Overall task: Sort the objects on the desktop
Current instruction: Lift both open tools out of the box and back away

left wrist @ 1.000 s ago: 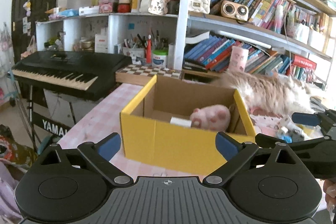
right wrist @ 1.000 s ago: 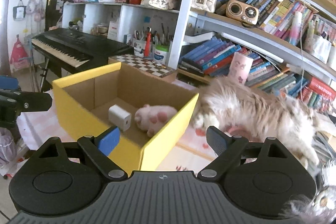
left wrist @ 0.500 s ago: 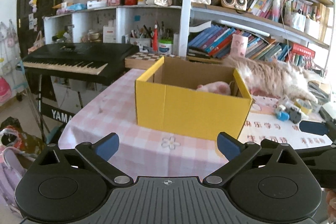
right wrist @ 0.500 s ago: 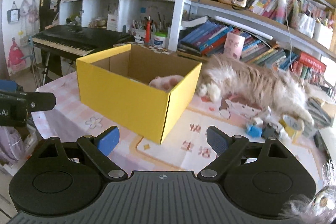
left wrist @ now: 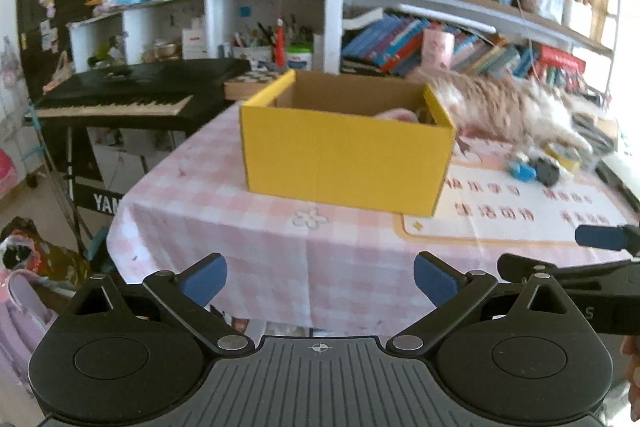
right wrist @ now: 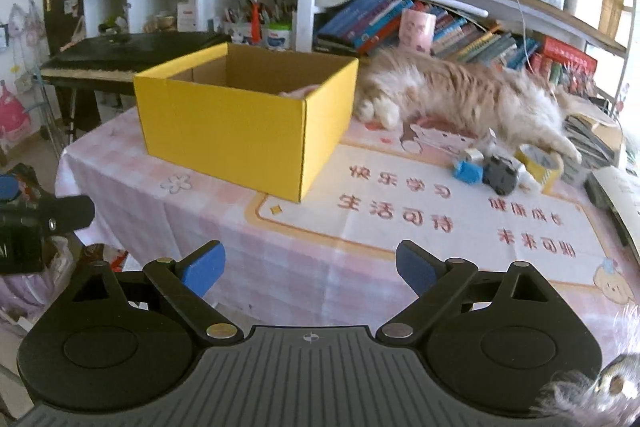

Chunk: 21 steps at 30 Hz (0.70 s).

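A yellow cardboard box [left wrist: 344, 159] [right wrist: 240, 131] stands on the pink checked tablecloth [left wrist: 248, 251] [right wrist: 200, 223]. A pink plush [left wrist: 396, 115] [right wrist: 300, 91] peeks over its rim. Small objects lie at the right: a blue item [right wrist: 466, 171] [left wrist: 522, 169], a dark grey item [right wrist: 500, 179] [left wrist: 547, 171] and a yellow tape roll [right wrist: 538, 163] [left wrist: 564, 155]. My left gripper [left wrist: 319, 277] is open and empty, back from the table's near edge. My right gripper [right wrist: 310, 265] is open and empty over the near edge.
A fluffy cat [right wrist: 460, 99] [left wrist: 508, 107] lies behind the small objects, right of the box. A black keyboard [left wrist: 132, 95] stands left of the table. Bookshelves [right wrist: 440, 7] fill the back. A study mat [right wrist: 440, 215] covers the table's right part.
Both grippers have pulled back and down from above the box to the table's near edge. The box now looks smaller and farther. Both stay open and empty.
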{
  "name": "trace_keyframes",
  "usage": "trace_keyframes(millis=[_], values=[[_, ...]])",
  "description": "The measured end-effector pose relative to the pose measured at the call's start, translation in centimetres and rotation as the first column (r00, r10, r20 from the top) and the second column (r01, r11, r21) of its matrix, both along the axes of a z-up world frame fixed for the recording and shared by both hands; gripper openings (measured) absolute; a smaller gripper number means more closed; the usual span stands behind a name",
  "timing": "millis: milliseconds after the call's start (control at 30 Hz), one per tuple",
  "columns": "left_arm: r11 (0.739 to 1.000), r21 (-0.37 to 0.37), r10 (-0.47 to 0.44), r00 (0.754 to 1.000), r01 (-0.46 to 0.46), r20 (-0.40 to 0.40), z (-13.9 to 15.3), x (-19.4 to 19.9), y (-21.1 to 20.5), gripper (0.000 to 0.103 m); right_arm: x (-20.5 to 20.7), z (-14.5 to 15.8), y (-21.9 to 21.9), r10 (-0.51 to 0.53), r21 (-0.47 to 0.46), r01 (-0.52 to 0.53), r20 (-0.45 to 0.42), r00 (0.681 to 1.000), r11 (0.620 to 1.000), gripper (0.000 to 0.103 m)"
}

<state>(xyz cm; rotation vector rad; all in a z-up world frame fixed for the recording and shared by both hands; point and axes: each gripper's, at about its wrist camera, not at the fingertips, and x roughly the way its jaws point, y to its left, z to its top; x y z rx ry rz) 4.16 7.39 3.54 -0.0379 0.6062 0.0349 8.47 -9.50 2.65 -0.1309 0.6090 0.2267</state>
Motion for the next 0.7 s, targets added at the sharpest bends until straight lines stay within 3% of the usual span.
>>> trace_keyframes(millis=[700], values=[[0.986,-0.017,-0.166,0.985,0.166,-0.047,-1.0,0.9,-3.4,0.101,-1.9,-0.9,-2.9,-0.13,-0.048,0.127,-0.061,0.99,0.991,0.096]])
